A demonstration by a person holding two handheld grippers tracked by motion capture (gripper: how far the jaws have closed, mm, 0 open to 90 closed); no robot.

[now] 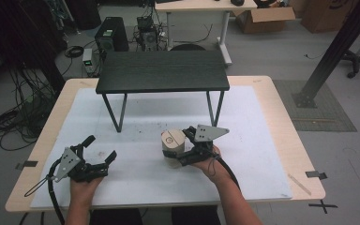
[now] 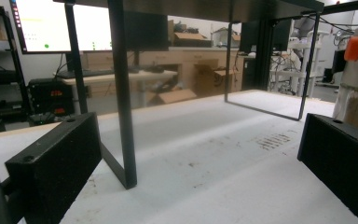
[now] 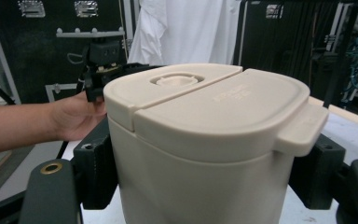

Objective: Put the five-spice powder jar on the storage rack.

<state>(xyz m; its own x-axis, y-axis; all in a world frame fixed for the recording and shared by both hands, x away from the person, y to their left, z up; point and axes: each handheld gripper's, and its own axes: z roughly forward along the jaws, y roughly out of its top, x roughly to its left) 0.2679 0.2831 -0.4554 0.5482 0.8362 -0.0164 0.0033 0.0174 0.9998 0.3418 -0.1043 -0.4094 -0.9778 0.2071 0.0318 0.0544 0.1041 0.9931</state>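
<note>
Resting my left hand-held gripper (image 1: 101, 149) low on the white counter (image 1: 136, 178), jaws released and empty, I see the beige lidded plastic canister (image 1: 173, 146) standing upright to its right, clasped by my right hand-held gripper (image 1: 183, 149), reaching in level from its right side.
</note>
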